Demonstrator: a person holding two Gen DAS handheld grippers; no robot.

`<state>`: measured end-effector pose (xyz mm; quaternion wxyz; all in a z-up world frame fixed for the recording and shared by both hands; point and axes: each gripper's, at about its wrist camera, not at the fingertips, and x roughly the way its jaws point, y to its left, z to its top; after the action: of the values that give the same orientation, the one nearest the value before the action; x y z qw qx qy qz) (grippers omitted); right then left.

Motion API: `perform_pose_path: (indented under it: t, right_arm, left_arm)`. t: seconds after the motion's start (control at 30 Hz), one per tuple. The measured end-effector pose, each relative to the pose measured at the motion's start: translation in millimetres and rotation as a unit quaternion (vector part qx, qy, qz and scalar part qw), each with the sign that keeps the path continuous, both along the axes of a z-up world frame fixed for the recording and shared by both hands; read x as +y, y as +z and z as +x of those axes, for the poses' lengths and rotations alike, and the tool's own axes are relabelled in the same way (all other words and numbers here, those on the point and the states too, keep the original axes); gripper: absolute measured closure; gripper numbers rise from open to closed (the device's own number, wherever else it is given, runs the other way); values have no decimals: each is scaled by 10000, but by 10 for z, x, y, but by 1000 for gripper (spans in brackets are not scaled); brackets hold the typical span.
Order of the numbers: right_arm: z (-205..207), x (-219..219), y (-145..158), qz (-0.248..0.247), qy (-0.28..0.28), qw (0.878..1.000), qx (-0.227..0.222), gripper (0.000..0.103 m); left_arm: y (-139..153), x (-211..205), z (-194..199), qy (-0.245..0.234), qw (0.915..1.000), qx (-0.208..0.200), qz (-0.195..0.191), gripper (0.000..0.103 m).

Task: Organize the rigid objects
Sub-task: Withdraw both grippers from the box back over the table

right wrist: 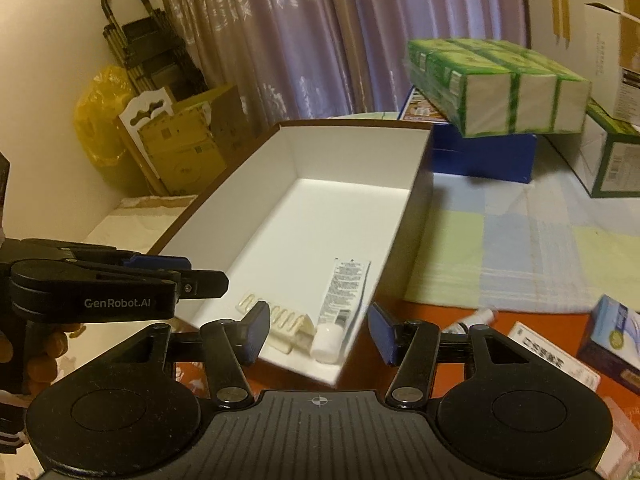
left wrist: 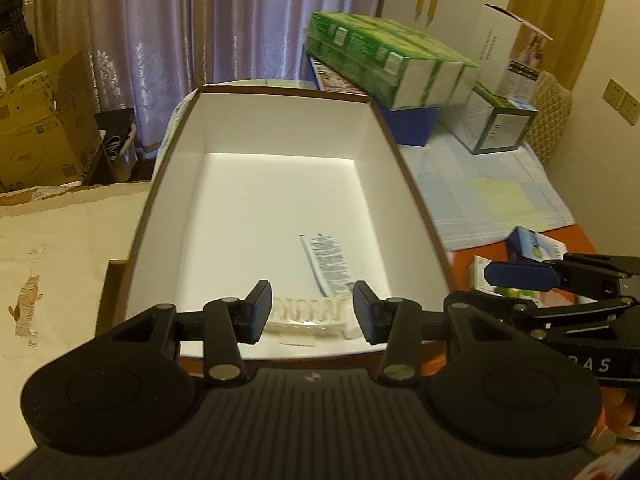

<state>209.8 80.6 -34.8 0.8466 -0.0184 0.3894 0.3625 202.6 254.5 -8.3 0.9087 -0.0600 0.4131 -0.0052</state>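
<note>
We found both tools parted with nothing between their pads: the left tool [left wrist: 312, 306] hung over the near end of the open white-lined box [left wrist: 280, 128], and the right tool [right wrist: 318, 328] hung over that same end, nearer the box's right corner. The white tube [right wrist: 340, 304] lay inside on the box floor, cap toward the near wall, lengthwise beside the right wall; in the right wrist view it sat below and between the right tool's fingers, apart from them. The cream comb-like piece [right wrist: 280, 322] lay just left of the tube against the near wall, and in the left wrist view it showed directly between the left tool's fingers [left wrist: 258, 308], lower down and untouched. The rest of the box floor stood bare toward its far end. To the right of the box the worktop [right wrist: 432, 308] carried a checked cloth [right wrist: 520, 240], then small cartons [right wrist: 612, 328] toward the near right edge. At the far right edge a green-wrapped pack [right wrist: 500, 88] rested on a blue box [right wrist: 480, 156], close to the white box's far corner. A cardboard carton [left wrist: 36, 132] stood beyond the left side.
</note>
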Motion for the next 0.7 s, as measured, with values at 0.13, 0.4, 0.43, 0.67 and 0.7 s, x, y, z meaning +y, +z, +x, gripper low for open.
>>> perform_pose_path:
  t: [0.13, 0.4, 0.43, 0.67, 0.7]
  right_arm:
    - [-103, -197, 49, 51, 3, 10000, -47, 47]
    - [-259, -652, 61, 194, -49, 9997, 104, 47]
    - [-264, -710, 69, 192, -89, 9997, 113, 47]
    - [-333, -1205, 81, 231, -447, 9985, 216, 47]
    - [-346, -1265, 79, 221, -489, 9983, 237, 47]
  left_arm:
    - [26, -149, -106, -65, 10000, -55, -27, 59]
    - [27, -521, -302, -334, 9994, -79, -94, 59]
    - [26, -582, -326, -397, 9991, -82, -94, 59]
    - [-13, -968, -444, -762, 9970, -2, -148, 59]
    - [-23, -1033, -452, -831, 9964, 7, -161, 59]
